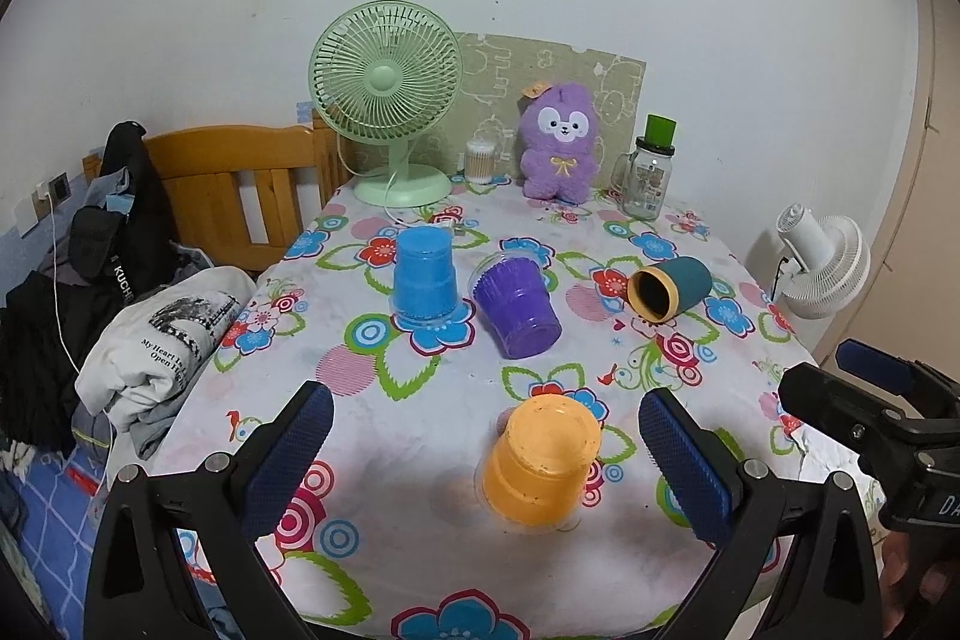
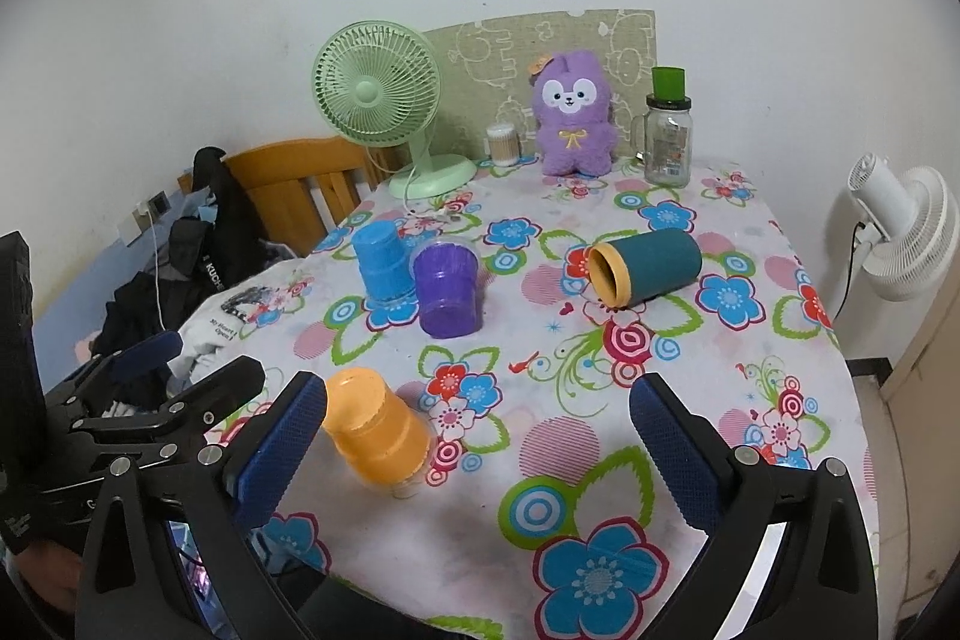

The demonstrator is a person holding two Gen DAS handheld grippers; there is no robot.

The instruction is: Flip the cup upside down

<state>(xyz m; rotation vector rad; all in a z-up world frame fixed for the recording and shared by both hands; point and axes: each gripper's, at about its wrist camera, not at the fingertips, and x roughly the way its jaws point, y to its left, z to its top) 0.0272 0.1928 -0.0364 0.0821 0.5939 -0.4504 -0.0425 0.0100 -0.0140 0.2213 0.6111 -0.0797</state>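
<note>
Your left gripper [image 1: 486,445] and right gripper [image 2: 477,433]: black plastic scissor-style frames with silver round-head screws, fingers [image 1: 288,460] faced in dark-blue knurled rubber pads, partial white lettering on the body at 4 o'clock, bare skin of your hand [image 1: 912,586] at 5 o'clock.

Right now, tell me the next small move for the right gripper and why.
Probably ease the right hand-held gripper forward toward the teal cup. That cup lies on its side on the floral tablecloth, its yellow-rimmed mouth facing the camera, while the orange cup, blue cup and purple cup already stand mouth down. The gripper is open and empty.
</note>
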